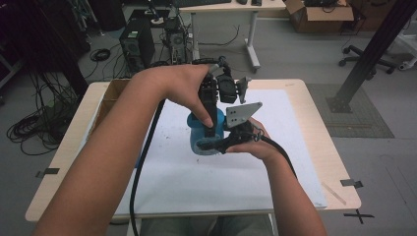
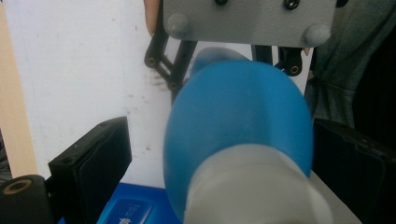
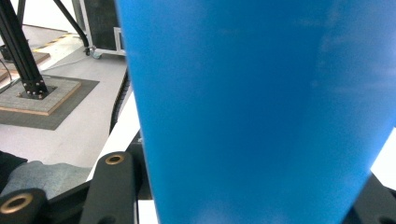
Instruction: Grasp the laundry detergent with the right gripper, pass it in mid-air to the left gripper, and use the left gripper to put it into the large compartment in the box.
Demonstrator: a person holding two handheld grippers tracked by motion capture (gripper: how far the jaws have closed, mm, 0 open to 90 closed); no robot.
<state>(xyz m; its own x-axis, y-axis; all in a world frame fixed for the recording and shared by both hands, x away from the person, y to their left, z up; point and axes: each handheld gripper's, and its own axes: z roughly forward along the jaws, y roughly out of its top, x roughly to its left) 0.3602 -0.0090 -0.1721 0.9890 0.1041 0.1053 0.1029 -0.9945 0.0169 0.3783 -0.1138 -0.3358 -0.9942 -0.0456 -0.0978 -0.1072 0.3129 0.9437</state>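
The blue plastic bottle with a pale grey cap (image 1: 209, 132) is seen in the high view above the white sheet (image 1: 206, 182) at the table's middle, pinched by the right gripper (image 1: 223, 140), with the left gripper (image 1: 209, 125) brought down over its top. In the left gripper view, the cap (image 2: 254, 186) is flanked by spread jaws, not yet pinched. In the right gripper view, the bottle's blue wall (image 3: 261, 112) is clamped. Holding is judged done; gripping and unscrewing the cap remain.
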